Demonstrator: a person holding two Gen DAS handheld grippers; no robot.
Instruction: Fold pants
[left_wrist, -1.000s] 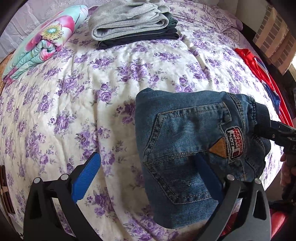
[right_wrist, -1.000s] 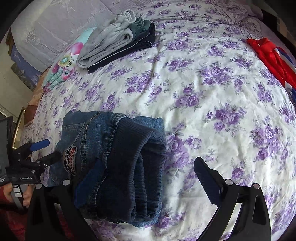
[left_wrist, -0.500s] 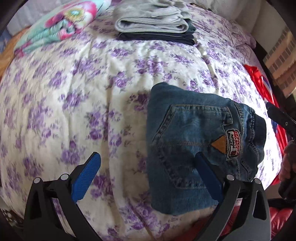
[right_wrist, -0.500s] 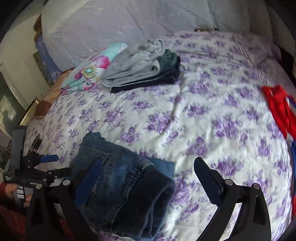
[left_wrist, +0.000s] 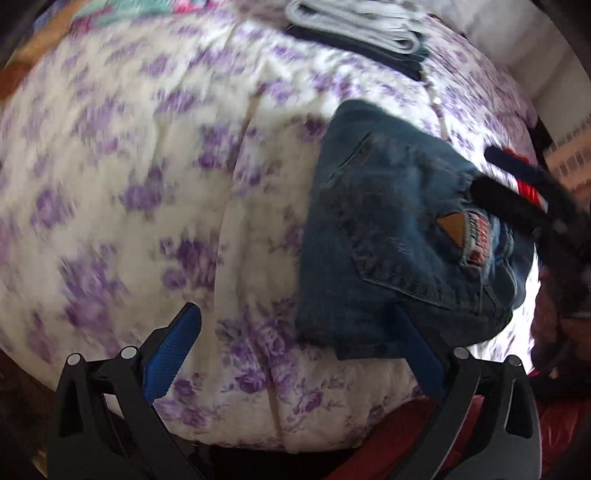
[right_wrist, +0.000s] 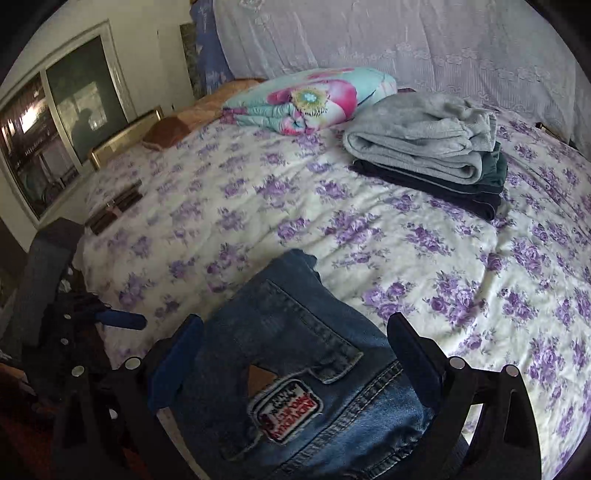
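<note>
A bed (right_wrist: 424, 258) with a cream quilt printed in purple flowers is filling both views.

In the left wrist view, which is blurring, the left gripper (left_wrist: 295, 350) is hovering over the near edge of the bed with its jaws standing wide apart and gripping nothing. Its blue-padded left finger is sitting over bare quilt, while its right finger is overlapping the near corner of the folded jeans (left_wrist: 399, 251). The jeans are lying in a compact folded bundle on the right part of the quilt, back pocket and a red-and-white patch facing up. To the right of the jeans, the right gripper (left_wrist: 517, 192) is reaching in from the edge of the frame above the waistband end; whether it is touching the denim cannot be told through the blur. At the far top, a stack of folded clothes (left_wrist: 365, 26) is resting on the bed.

In the right wrist view, a window is showing on the far left wall. Lower left, the left gripper (right_wrist: 118, 319) is hanging just off the bed's edge. In the centre foreground, the jeans (right_wrist: 295, 350) are lying between the fingers of the right gripper (right_wrist: 295, 354), whose jaws are spread wide on either side of the bundle without squeezing it. Farther back, a floral folded blanket (right_wrist: 314, 99) is sitting beside the stack of folded clothes (right_wrist: 424, 147), grey on top of dark pieces.
</note>
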